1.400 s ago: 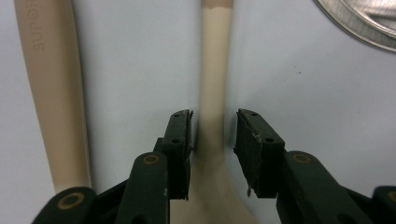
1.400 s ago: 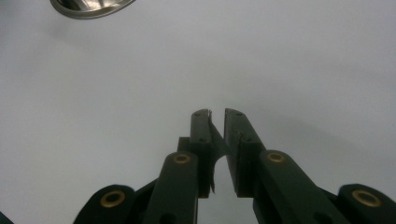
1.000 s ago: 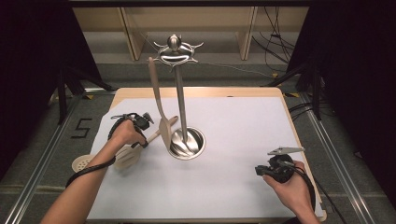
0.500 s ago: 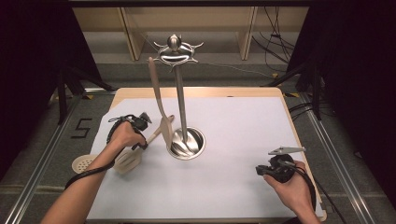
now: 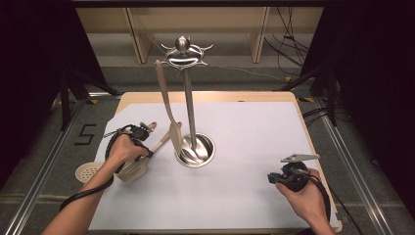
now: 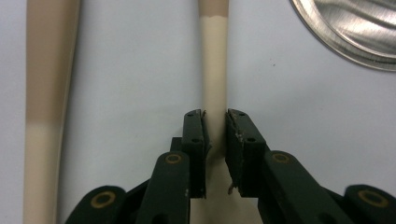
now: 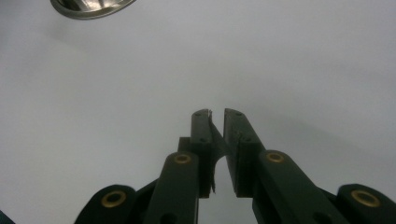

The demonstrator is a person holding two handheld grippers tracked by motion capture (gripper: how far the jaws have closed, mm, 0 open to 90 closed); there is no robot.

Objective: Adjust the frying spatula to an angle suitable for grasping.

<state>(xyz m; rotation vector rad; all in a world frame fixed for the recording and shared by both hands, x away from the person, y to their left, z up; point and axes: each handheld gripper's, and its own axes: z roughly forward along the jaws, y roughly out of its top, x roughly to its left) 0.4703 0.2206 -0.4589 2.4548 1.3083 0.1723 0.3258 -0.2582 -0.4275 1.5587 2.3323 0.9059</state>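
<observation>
Cream spatula handle (image 6: 214, 74) between left gripper (image 6: 215, 122) fingers.

Your high view is evenly lit on the white table sheet (image 5: 235, 196) while the surroundings fall into near black; glare streaks the steel base (image 5: 195, 151); both gripper views are soft, the black jaws blurred up close, and the right one dims toward its corners.
</observation>
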